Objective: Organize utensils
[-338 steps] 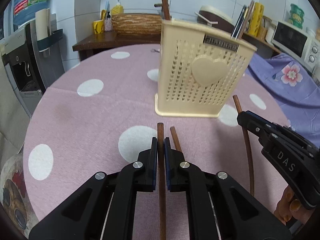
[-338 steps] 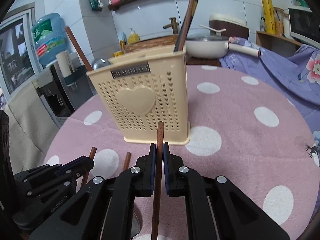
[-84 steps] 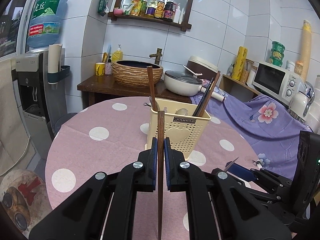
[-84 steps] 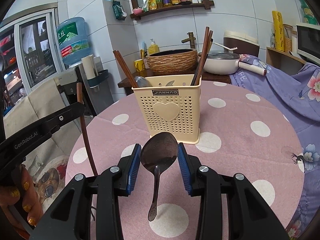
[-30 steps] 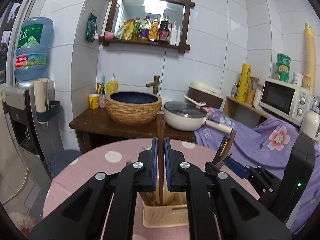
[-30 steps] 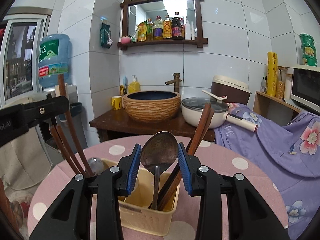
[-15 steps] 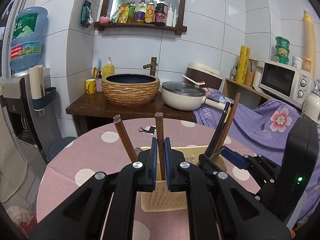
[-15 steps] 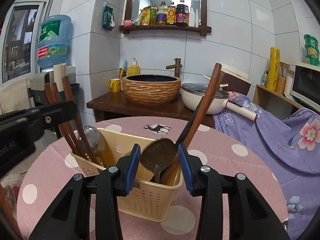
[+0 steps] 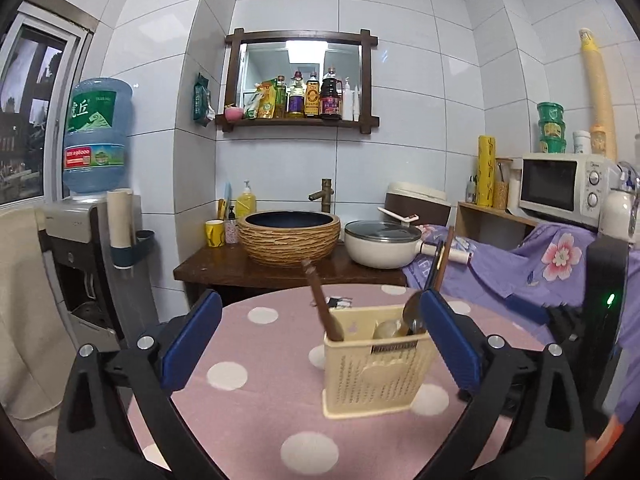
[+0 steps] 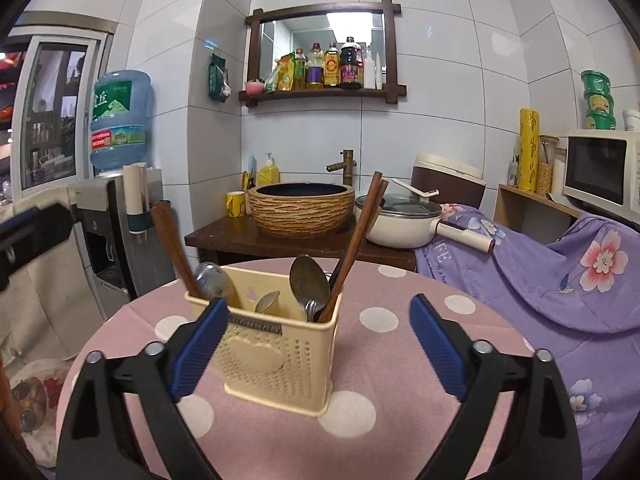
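A cream perforated utensil holder [image 9: 376,368] [image 10: 276,356] with a heart on its front stands on the round pink polka-dot table [image 9: 248,400] [image 10: 400,368]. Brown wooden chopsticks [image 9: 322,304] [image 10: 172,248] lean in its left part; more chopsticks [image 10: 360,236] and metal spoons [image 10: 310,284] stand in its right part. My left gripper [image 9: 320,348] is open and empty, held back from the holder. My right gripper [image 10: 320,344] is open and empty, just in front of the holder. The right gripper's black body [image 9: 600,320] shows at the right of the left wrist view.
Behind the table a dark wooden counter [image 10: 240,240] carries a woven basin [image 10: 302,210], a yellow mug [image 10: 235,204] and a white pot [image 10: 400,220]. A water dispenser [image 9: 92,220] stands at the left. A purple floral cloth [image 10: 560,280] and a microwave [image 9: 564,188] are at the right.
Both grippers have opened and pulled back. The chopstick from the left gripper and the spoon from the right gripper now stand in the holder.
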{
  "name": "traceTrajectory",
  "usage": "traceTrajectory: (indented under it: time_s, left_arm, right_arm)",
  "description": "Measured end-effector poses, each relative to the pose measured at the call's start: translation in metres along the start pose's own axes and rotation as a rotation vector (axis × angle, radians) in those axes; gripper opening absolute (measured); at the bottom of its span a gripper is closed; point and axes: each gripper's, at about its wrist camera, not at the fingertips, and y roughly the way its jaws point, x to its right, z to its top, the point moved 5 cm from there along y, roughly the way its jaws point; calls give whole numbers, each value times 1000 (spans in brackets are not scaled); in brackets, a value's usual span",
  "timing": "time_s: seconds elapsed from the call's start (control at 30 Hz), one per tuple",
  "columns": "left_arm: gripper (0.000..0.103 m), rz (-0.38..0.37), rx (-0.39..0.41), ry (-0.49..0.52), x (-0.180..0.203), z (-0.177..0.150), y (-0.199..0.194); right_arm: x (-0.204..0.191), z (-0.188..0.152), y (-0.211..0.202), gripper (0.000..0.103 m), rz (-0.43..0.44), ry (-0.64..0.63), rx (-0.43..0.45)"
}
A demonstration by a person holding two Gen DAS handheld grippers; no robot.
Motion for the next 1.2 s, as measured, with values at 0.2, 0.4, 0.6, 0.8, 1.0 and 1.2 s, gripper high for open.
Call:
traceTrajectory:
  time_s: [0.2, 0.4, 0.6, 0.8, 1.0, 1.2]
  left_arm:
    - [97, -2, -60, -25, -11, -49, -46]
    - [97, 55, -77, -12, -17, -100, -95]
    - [97, 65, -76, 7, -10, -141, -141]
    - [97, 53, -45, -20, -2, -154, -179]
    - [97, 61, 7, -35, 5, -149, -205]
    - [97, 31, 2, -16, 18, -152, -215]
  right_arm:
    - [-9, -25, -63, 97, 79, 4, 24]
    - [-23, -76, -117, 97, 120, -53, 22]
    - [-18, -117, -158, 97, 126, 19, 11]
    - [-21, -131, -193, 97, 112, 27, 41]
    - [-29, -136, -223, 97, 124, 24, 71]
    - [-33, -139, -237, 97, 124, 17, 90]
